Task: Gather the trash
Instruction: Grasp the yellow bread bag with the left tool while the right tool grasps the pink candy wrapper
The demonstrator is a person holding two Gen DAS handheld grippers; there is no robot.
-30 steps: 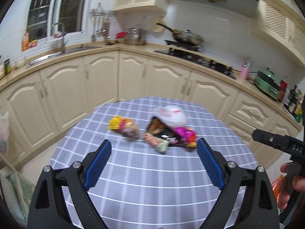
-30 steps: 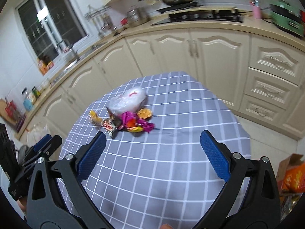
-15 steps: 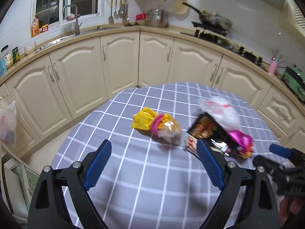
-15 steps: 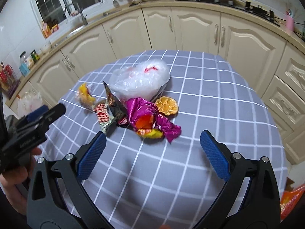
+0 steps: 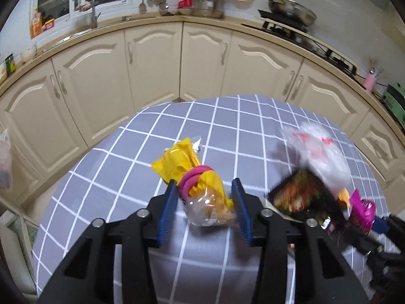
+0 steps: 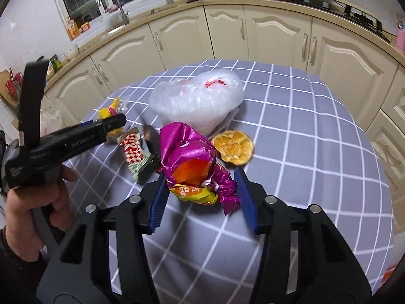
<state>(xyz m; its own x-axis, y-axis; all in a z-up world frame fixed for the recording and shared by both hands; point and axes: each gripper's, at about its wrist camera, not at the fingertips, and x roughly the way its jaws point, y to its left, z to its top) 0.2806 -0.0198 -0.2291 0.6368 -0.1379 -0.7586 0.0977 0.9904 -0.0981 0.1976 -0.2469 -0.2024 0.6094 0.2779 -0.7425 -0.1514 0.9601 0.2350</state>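
Note:
On the grey checked tablecloth [image 5: 222, 131] lies a yellow snack bag [image 5: 187, 167] bound with a pink band. It sits between the blue pads of my left gripper [image 5: 203, 185], whose jaws are closing and touch it on both sides. A crumpled magenta foil wrapper [image 6: 187, 149] with an orange inside lies between the pads of my right gripper [image 6: 200, 173]; those jaws are closing too and meet its sides. The left gripper [image 6: 111, 124], held by a hand [image 6: 30, 207], shows at the left of the right wrist view.
A white plastic bag [image 6: 197, 101] lies behind the magenta wrapper, an orange peel [image 6: 233, 147] to its right, and a red-and-white wrapper [image 6: 134, 152] and a dark snack packet [image 5: 298, 195] between the two grippers. Cream kitchen cabinets [image 5: 152, 76] curve around the table.
Both grippers have come down and forward onto the trash. Their jaws, wide apart before, have narrowed around the yellow bag and the magenta wrapper.

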